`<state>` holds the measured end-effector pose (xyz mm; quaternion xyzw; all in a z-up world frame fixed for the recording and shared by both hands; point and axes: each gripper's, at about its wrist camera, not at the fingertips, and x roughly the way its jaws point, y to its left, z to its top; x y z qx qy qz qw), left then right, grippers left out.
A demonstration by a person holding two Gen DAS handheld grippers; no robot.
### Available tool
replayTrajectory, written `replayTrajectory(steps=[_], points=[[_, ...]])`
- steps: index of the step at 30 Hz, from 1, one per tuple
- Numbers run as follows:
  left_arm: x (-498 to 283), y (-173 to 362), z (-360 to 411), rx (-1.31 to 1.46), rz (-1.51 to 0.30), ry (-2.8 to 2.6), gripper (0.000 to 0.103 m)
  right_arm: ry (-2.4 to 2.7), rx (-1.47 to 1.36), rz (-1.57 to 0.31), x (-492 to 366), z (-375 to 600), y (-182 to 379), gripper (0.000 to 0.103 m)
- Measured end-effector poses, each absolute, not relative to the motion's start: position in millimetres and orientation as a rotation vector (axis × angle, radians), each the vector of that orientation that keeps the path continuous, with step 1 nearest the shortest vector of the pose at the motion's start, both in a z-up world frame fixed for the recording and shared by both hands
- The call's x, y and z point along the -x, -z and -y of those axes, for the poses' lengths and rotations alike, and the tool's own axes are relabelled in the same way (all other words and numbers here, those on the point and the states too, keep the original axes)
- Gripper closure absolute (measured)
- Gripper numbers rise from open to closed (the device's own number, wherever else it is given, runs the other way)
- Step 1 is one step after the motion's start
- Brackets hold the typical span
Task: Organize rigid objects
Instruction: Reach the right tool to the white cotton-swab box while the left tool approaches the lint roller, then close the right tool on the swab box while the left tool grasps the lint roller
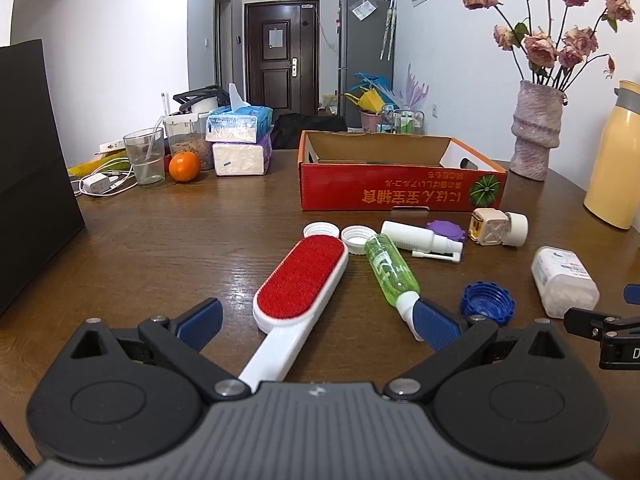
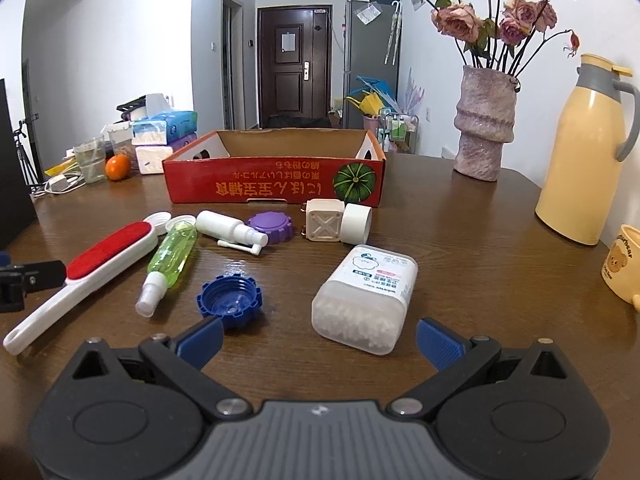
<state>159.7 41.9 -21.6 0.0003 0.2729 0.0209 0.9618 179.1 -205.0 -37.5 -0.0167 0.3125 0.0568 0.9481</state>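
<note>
So nothing seems packed yet: the red box (image 2: pixel 276 188) at the back of the table (image 1: pixel 160 248) looks empty as far as I can see into it, though its floor is mostly hidden by the near wall. All the loose things lie in front of it. The lint brush (image 1: pixel 300 284) lies at the left, its white handle running back between the wide-apart fingers of the left gripper (image 1: pixel 320 322), untouched. Beside it lies the green spray bottle (image 1: pixel 390 272), with two white caps (image 1: pixel 356 238) just past the brush head. Further back are the white spray bottle (image 2: pixel 228 228), the purple lid (image 2: pixel 274 227) touching it, and the cream plug (image 2: pixel 324 226) with a white cap against it. The blue lid (image 2: pixel 230 300) sits near the front. The right gripper (image 2: pixel 320 336) also stands open, empty, with the swab box (image 2: pixel 366 296) just ahead of its fingers. By my reckoning the whole job is still ahead: every piece has to go into the box, and the brush and swab box look first in line.
</note>
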Motion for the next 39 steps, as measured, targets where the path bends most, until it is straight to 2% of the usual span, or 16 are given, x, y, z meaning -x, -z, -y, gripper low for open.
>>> replayTrajectory(steps=[24, 32, 34, 39], points=[[-225.5, 35.4, -53.7, -0.043, -0.636, -0.088, 0.000, 0.037, 0.051, -0.712, -264.3, 209.7, 70.4, 0.002], [-242.8, 41.5, -52.3, -0.062, -0.671, -0.101, 0.000, 0.048, -0.004, -0.727, -278.7, 222.9, 82.5, 0.035], [-246.2, 42.4, -51.7, -0.066, -0.677, -0.103, 0.000, 0.046, -0.031, -0.725, -279.7, 228.9, 82.5, 0.038], [-254.1, 45.3, -51.7, -0.069, -0.694, -0.107, 0.000, 0.021, -0.060, -0.700, -277.8, 239.5, 83.3, 0.038]])
